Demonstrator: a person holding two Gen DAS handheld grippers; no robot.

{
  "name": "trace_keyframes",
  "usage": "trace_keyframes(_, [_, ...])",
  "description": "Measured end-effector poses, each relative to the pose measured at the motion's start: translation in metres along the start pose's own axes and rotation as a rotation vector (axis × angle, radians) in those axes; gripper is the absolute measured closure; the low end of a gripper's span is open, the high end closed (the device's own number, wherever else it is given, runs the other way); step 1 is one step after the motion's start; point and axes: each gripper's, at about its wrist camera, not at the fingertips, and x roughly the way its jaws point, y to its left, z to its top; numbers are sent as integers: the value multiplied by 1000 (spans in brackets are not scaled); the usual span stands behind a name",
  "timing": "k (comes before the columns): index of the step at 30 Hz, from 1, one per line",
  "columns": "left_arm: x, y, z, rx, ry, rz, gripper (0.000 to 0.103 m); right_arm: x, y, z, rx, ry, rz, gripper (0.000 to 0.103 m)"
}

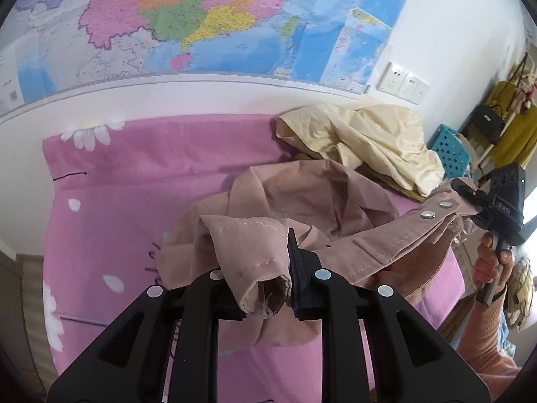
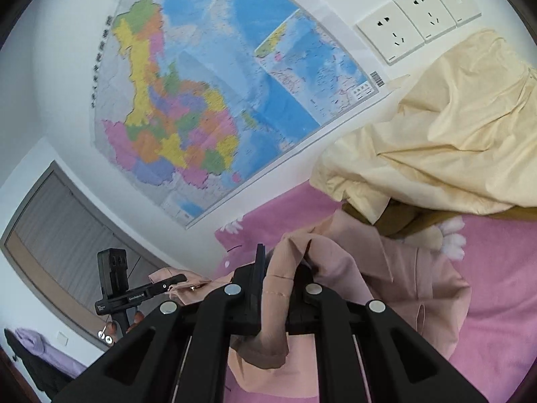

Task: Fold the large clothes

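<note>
Field note: I have the jacket (image 1: 302, 194) lifted part-way off the bed (image 1: 134, 181); most of its body is bunched on the pink sheet, just in front of the cream garment (image 1: 362, 137) heaped by the wall.

Left gripper (image 1: 268, 275): pinching a sleeve cuff (image 1: 265, 299), the open end of the tube pointing back at my camera, fabric filling the gap between the fingers.

Right gripper (image 2: 282, 278): pressed onto a fold of the same pink cloth, which drapes down between the fingers. From the left view it is holding the jacket edge next to two snap buttons (image 1: 436, 210), above and to the right of the bunched body.

A band of fabric runs fairly taut between my two holds; the rest hangs slack.

Step in hand, as I judge it: lifting and spreading, before any fold is made. No crease laid yet.

Next move calls for drawing the two holds apart to take out slack, then lowering the jacket flat on open sheet, clear of the cream garment. Risk: the cuff grip is shallow and could slip
</note>
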Motion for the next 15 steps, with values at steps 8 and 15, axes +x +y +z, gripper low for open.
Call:
trace_keyframes(8, [42, 11, 30, -23, 60, 36, 85, 30, -25, 20, 66, 22, -38, 95])
trace_keyframes(15, [74, 17, 42, -25, 107, 73, 84, 54, -49, 29, 126, 50, -71, 94])
